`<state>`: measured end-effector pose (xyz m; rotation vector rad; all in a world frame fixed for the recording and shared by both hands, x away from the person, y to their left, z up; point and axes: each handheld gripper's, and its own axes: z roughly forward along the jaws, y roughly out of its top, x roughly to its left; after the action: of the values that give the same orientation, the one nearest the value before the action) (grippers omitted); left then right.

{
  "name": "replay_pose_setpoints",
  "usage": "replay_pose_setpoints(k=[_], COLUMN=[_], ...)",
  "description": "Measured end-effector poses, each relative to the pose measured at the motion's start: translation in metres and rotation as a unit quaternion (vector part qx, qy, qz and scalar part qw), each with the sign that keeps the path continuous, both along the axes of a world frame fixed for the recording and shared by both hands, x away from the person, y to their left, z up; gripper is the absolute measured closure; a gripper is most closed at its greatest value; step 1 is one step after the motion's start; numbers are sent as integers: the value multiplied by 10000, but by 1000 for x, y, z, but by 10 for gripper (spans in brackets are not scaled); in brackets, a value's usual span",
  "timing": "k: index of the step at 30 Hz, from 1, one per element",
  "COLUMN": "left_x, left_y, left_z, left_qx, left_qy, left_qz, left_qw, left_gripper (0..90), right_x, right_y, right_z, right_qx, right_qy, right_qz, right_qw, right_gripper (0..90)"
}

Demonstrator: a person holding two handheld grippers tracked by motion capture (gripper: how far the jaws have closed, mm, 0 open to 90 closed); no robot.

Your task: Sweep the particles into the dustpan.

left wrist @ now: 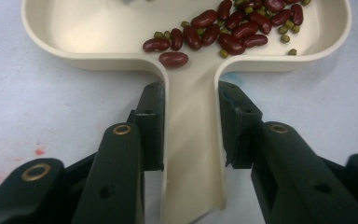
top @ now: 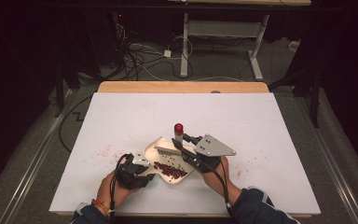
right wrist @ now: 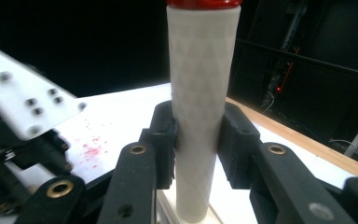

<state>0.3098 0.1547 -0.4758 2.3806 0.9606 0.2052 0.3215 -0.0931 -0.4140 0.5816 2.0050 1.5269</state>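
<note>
The sweeping step looks to be in hand: the left hand-held gripper [left wrist: 191,126] is clamping the handle of a cream dustpan [left wrist: 191,154] that is lying on the white table [top: 121,116], while the right hand-held gripper [right wrist: 198,140] is gripping the pale handle of a small brush [right wrist: 200,93], its red cap pointing up. In the high view the brush [top: 168,148] is standing at the far edge of the dustpan [top: 150,148], and red beans [left wrist: 233,32] mixed with small green ones are lying inside the pan. The next move probably calls for dragging the bristles toward the pan while holding it flat. Both forearms are reaching in low from the near edge, hands close together.
</note>
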Motion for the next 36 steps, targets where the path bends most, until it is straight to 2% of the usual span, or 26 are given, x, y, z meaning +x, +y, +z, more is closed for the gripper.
replay_pose_setpoints(k=[7, 14, 15, 17, 23, 25, 28, 31, 36], left_x=[5, 7, 7, 8, 8, 8, 8, 8, 7], left_y=[5, 8, 9, 10, 11, 11, 11, 10, 9], left_z=[0, 0, -1, -1, -2, -2, -2, -2, -3], left_qx=[13, -50, -58, -67, -47, -23, -26, -21, 11], left_qy=[-49, -84, -81, -77, -91, -88, -98, -105, -120], left_qz=[127, 261, 278, 298, 324, 313, 327, 340, 425], left_qw=[9999, 9996, 9996, 9995, 9994, 9995, 9994, 9994, 9990], left_gripper=[634, 635, 635, 635, 635, 635, 635, 635, 636], right_x=[-16, -19, -20, -19, -14, -11, -8, -2, 3], right_y=[-2, -3, -4, -8, -19, -23, -26, -29, -25], right_z=[5, 11, 13, 18, 25, 25, 23, 19, 10], right_qx=[-28, 129, 178, 234, 316, 283, 102, 28, -90], right_qy=[111, 138, 182, 75, 73, 33, -161, -34, 29], right_qz=[202, 273, 256, 192, 7, -103, -312, -401, -452], right_qw=[9997, 9994, 9993, 9995, 9995, 9995, 9993, 9992, 9989], right_gripper=[701, 702, 701, 701, 701, 702, 702, 702, 701])
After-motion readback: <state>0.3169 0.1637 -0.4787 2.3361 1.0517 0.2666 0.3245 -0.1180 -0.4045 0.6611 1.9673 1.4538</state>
